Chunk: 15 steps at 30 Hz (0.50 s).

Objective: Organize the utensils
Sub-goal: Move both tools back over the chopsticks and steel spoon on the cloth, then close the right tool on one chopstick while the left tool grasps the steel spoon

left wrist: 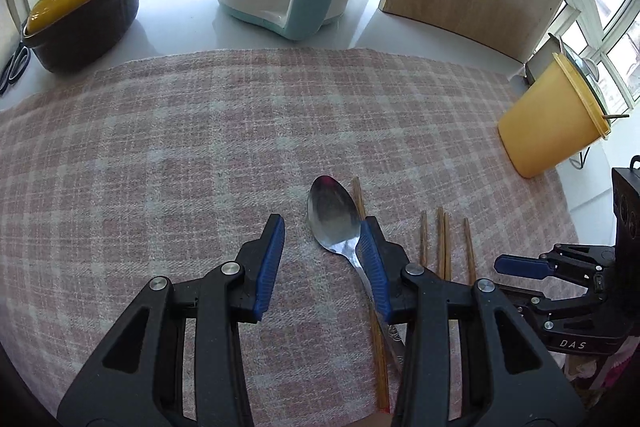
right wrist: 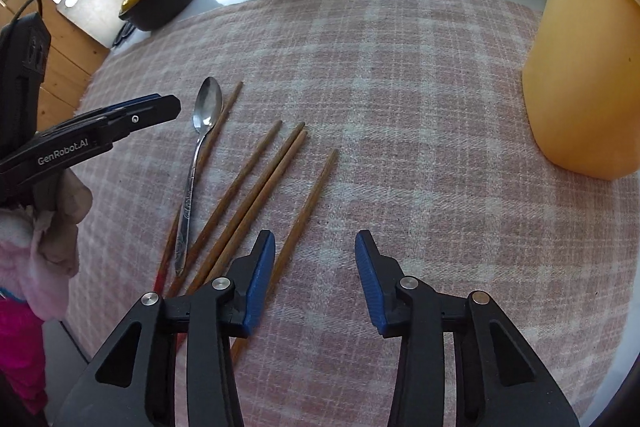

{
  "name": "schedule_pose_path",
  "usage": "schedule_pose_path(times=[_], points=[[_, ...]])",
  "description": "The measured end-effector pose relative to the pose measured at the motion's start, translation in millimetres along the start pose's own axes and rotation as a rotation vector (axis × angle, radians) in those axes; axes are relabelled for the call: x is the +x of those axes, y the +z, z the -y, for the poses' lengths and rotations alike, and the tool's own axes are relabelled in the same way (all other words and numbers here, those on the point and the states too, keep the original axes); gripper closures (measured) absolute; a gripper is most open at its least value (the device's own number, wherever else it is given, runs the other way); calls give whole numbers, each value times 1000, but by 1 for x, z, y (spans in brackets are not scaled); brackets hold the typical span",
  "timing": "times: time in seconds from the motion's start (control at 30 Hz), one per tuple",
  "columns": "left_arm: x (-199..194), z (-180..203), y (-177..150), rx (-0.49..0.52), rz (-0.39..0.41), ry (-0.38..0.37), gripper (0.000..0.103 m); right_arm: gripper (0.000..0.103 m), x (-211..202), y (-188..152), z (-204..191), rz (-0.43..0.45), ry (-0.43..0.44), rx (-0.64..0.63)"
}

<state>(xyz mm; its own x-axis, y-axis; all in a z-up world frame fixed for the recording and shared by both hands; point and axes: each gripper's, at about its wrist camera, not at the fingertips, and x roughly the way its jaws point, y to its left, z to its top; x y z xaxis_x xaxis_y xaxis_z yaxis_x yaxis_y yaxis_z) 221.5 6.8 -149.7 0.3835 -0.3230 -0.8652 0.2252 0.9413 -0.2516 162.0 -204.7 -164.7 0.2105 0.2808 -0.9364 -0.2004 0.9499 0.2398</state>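
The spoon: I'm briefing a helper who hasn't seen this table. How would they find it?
On the pink plaid cloth, look left of the tall yellow plastic container to the row of brown wooden chopsticks. The shiny metal spoon lies at its left end, the only silver, round-bowled piece.

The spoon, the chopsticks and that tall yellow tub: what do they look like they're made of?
The spoon looks like polished steel: its bowl is shiny and mirrors the light, and the handle has stamped patterning. The chopsticks seem to be brown wood or bamboo, matte, with a faint grain. The yellow tub is probably plastic: smooth and slightly see-through where the light falls.
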Motion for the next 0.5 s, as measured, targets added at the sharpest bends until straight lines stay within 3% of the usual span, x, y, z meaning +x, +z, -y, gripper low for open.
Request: schedule_pose_path(times=[0.23,0.5], points=[[15,-1,10,32,-13,-27,63,76,9,9,-10,-35,-60,20],[32,3,10,87,-52,-50,63,78,22,11,-36,-72,-188,-57]])
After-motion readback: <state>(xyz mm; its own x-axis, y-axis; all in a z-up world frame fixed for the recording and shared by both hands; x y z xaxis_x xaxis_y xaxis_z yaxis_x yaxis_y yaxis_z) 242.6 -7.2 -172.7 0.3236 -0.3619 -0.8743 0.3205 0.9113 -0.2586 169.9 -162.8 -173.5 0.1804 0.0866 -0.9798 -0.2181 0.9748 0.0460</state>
